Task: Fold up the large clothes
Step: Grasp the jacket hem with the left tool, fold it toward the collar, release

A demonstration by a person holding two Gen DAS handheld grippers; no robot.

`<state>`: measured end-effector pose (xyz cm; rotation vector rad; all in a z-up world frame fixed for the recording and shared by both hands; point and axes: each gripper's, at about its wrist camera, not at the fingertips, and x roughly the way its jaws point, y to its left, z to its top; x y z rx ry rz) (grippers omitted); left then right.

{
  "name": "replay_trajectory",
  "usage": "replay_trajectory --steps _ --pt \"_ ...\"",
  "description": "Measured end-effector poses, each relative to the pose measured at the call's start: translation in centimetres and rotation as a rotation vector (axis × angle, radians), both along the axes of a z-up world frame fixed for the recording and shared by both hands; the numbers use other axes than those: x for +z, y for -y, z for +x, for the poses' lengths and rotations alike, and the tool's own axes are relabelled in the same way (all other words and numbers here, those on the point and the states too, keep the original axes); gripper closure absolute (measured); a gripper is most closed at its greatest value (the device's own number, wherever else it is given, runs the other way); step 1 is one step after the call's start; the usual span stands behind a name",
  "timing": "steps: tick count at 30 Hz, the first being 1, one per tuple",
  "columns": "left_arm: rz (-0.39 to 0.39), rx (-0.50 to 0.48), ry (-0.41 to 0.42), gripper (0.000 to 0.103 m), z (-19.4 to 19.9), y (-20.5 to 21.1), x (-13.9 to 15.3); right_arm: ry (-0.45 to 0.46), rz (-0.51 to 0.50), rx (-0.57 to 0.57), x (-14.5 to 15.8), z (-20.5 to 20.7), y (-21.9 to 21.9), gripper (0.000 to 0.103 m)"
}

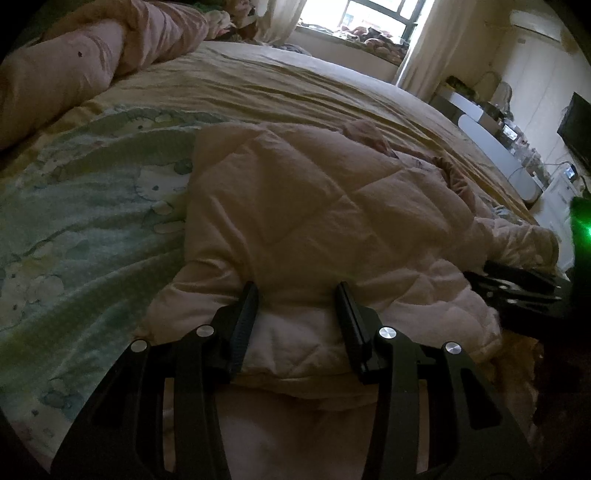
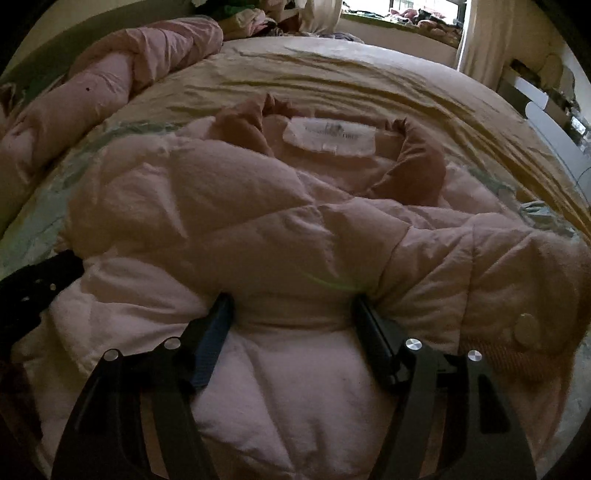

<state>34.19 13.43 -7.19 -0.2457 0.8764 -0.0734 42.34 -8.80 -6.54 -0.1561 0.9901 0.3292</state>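
Note:
A pale pink quilted puffer jacket (image 1: 314, 206) lies on the bed, lining up, with its collar and white label (image 2: 328, 138) at the far side. My left gripper (image 1: 297, 295) is open, its fingers pressed into the jacket's near edge on the left side, with padded cloth bulging between them. My right gripper (image 2: 291, 306) is open too, its fingers pushed into the near edge further right. A cuff with a round snap (image 2: 526, 328) lies to its right. Each gripper shows at the edge of the other's view.
The bed has a yellow sheet (image 1: 295, 85) and a green cartoon-print cover (image 1: 85, 206) under the jacket. A rolled pink duvet (image 2: 110, 85) lies along the left. A window (image 1: 369, 18), curtains and a cluttered desk (image 1: 498, 122) stand beyond the bed.

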Motion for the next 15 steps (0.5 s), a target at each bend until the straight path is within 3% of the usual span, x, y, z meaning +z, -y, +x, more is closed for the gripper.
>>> replay_trajectory --steps 1,3,7,11,15 --pt "0.007 0.000 0.000 0.066 -0.2 0.2 0.5 0.011 0.028 -0.003 1.0 -0.8 0.5 0.040" --pt "0.028 -0.028 0.029 0.054 -0.9 1.1 2.0 0.047 0.076 0.007 2.7 -2.5 1.2 0.040" --pt "0.013 -0.115 0.049 0.049 -1.5 3.8 3.1 0.104 0.081 0.014 4.6 -6.1 3.6 0.039" --pt "0.083 -0.152 0.019 0.040 -1.2 6.4 0.7 0.030 0.084 -0.019 2.6 -6.2 5.4 0.038" --pt "0.030 -0.146 0.018 0.039 -1.0 5.7 -0.1 -0.027 0.131 -0.035 0.2 -5.4 6.0 0.038"
